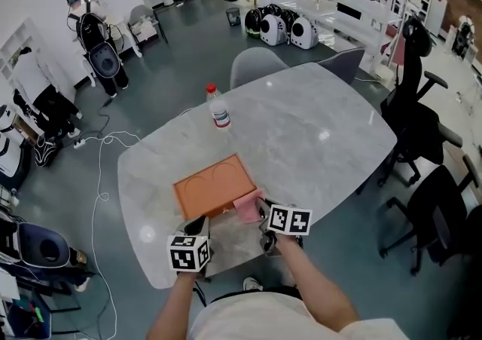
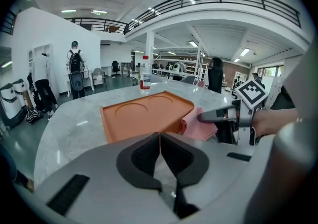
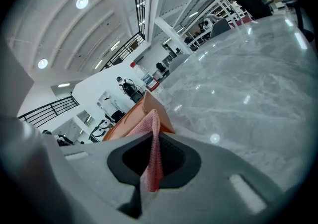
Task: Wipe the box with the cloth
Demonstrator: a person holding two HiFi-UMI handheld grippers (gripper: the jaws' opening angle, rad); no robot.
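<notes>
cloth (image 1: 247, 209) pinched between right gripper (image 3: 152, 149) fingers, at box (image 1: 215, 185) corner, left gripper (image 2: 160, 144) fingers together, empty

One table (image 1: 324, 127) carries one box (image 1: 215, 180), one cloth (image 1: 247, 207) and one bottle (image 1: 218, 107). The box has two round hollows in its floor. There are two grippers, the left gripper (image 1: 200, 222) and the right gripper (image 1: 263, 214), each with one marker cube, so two cubes in all. Two grey chairs (image 1: 252, 65) stand at the table's far edge. At least two black office chairs (image 1: 413, 105) show to the right.
</notes>
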